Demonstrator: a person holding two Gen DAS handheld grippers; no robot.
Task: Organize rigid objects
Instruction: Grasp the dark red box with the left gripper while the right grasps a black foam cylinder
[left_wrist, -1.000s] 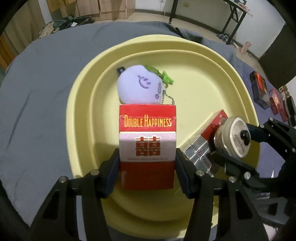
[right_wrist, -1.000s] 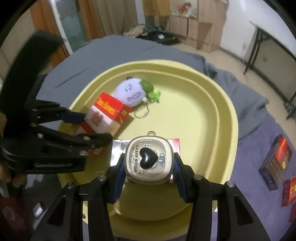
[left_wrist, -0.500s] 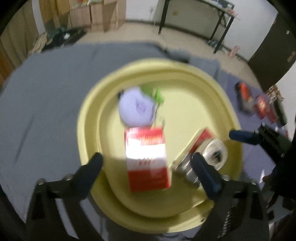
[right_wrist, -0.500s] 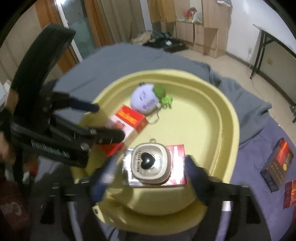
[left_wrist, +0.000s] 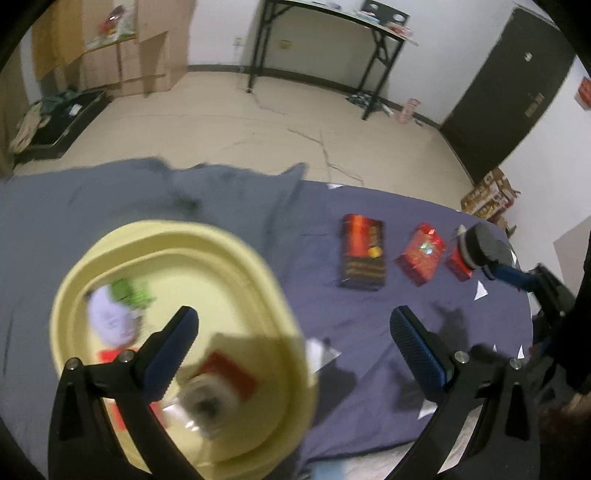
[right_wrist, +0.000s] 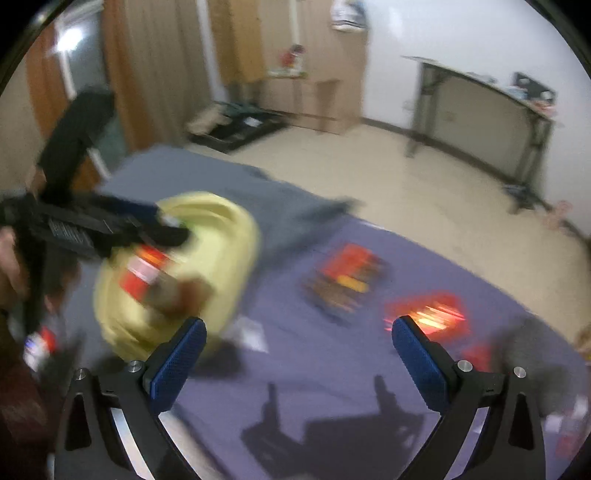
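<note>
A surface draped in grey-blue cloth (left_wrist: 229, 206) and a darker purple-blue sheet (left_wrist: 362, 332) carries everything. On the cloth sits a pale yellow tray (left_wrist: 280, 295), and to its right, apart from it on the purple sheet, lie a dark box with orange-red print (left_wrist: 362, 254), a shiny red box (left_wrist: 421, 254) and a smaller red box (left_wrist: 458, 266) with a round dark grey object (left_wrist: 484, 247) at it. Small pale scraps (left_wrist: 325, 350) lie scattered on the sheet near the tray's edge.

We've got the tray (left_wrist: 280, 295) at 8 o'clock on the table (left_wrist: 332, 332), plush (left_wrist: 110, 321) inside; three boxes (left_wrist: 362, 254) sit at 2.
</note>
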